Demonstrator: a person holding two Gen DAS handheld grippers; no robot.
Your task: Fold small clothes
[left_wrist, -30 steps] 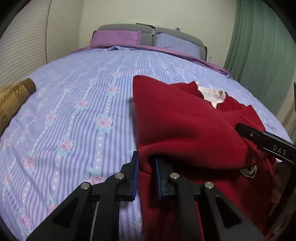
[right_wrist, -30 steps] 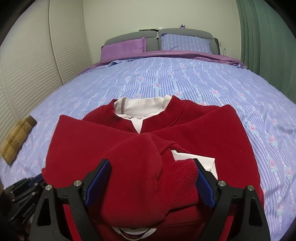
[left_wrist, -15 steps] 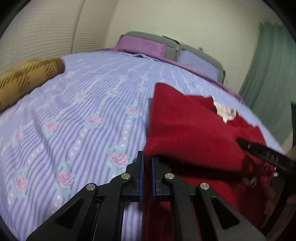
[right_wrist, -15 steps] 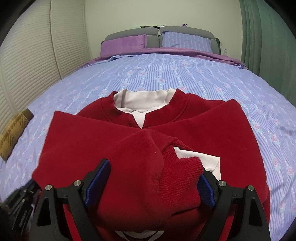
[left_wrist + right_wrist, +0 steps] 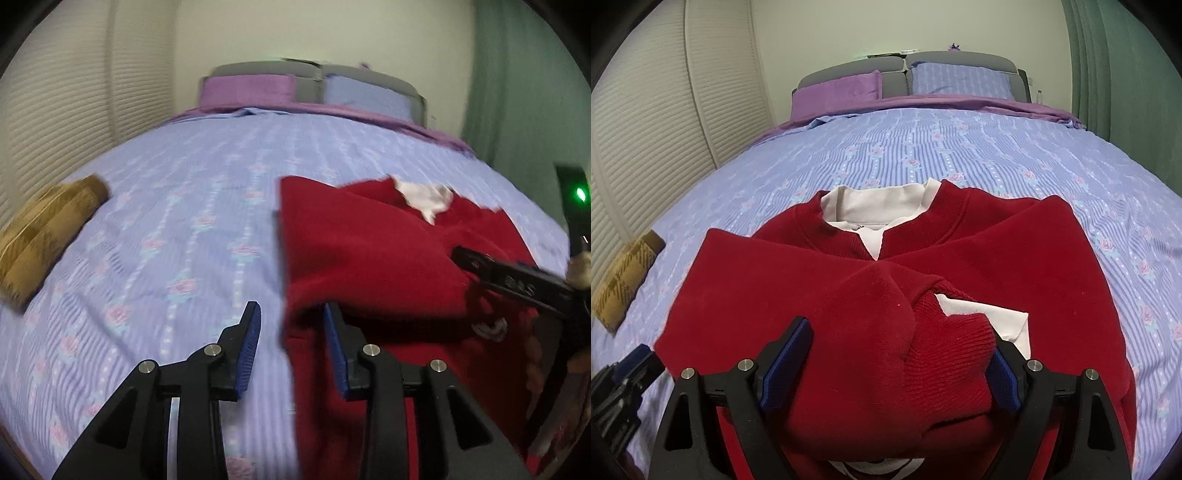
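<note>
The bed (image 5: 960, 155) is carrying everything here, its striped floral cover lying flat and giving plenty of open room beyond the collar and off to the left side; the only other thing on it is a folded brown plaid cloth (image 5: 626, 275) lying well apart near the left edge. The red sweater (image 5: 960, 269) is lying near the foot of the bed with its white collar (image 5: 871, 206) pointing toward the pillows, and both sleeves are lying crossed over the chest, which I judge to be the sleeve-fold step already done. The right gripper (image 5: 897, 363) is sitting over the bunched sleeve cuffs, its fingers spread wide with the fabric between them and the pads seemingly brushing the bundle rather than pinching it, probably to settle the cuffs flat. The left gripper (image 5: 291, 347) is hovering at the sweater's left edge with fingers moderately apart and gripping nothing, one finger over bare cover and the other at the hem, likely lining up for the bottom-to-collar fold
</note>
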